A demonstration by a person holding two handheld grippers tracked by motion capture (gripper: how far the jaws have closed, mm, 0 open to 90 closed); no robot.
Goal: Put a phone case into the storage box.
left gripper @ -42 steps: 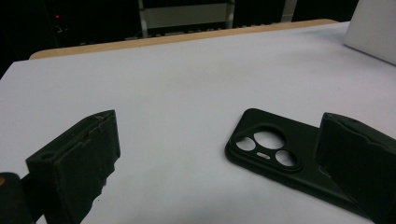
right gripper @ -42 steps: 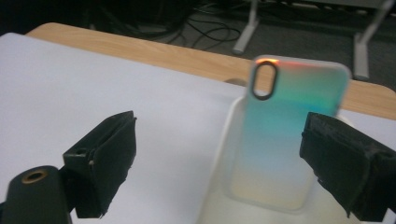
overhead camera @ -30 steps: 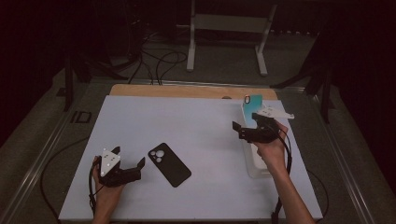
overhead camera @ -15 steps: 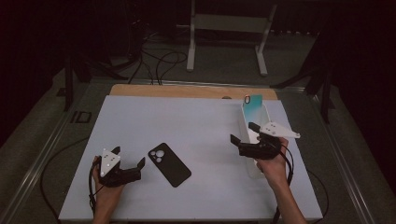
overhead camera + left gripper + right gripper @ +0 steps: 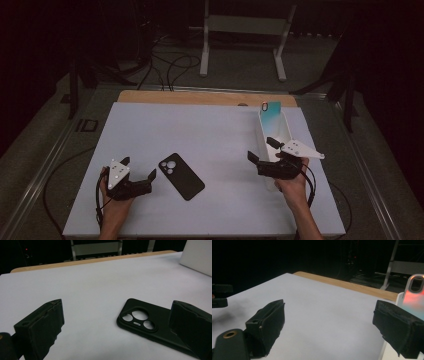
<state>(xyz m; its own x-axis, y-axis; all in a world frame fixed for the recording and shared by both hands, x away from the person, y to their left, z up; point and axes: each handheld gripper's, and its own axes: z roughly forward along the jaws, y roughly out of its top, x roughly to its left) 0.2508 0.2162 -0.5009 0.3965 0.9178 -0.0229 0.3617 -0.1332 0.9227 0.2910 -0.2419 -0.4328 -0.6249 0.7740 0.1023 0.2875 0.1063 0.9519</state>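
A black phone case [image 5: 181, 176] lies flat on the white table, camera cut-outs facing up. My left gripper [image 5: 140, 170] rests just left of it, open and empty; in the left gripper view the case [image 5: 147, 325] lies partly behind the right jaw of this gripper [image 5: 117, 330]. A teal phone case [image 5: 270, 116] stands upright at the far end of a narrow white tray [image 5: 286, 131] on the right. My right gripper [image 5: 260, 150] hovers open at the tray's near end, jaws pointing left. In the right gripper view, that gripper [image 5: 334, 325] holds nothing and the teal case [image 5: 415, 295] rises behind its right jaw.
A wooden strip [image 5: 200, 97] runs along the table's far edge. Beyond it are a grey metal stand [image 5: 245, 30] and cables [image 5: 170, 65] on the dark floor. Bare white tabletop [image 5: 210, 135] spreads between the two grippers.
My right gripper has drawn back toward the person along the tray, from beside the teal case to the tray's near end. The left gripper and black case have stayed put.
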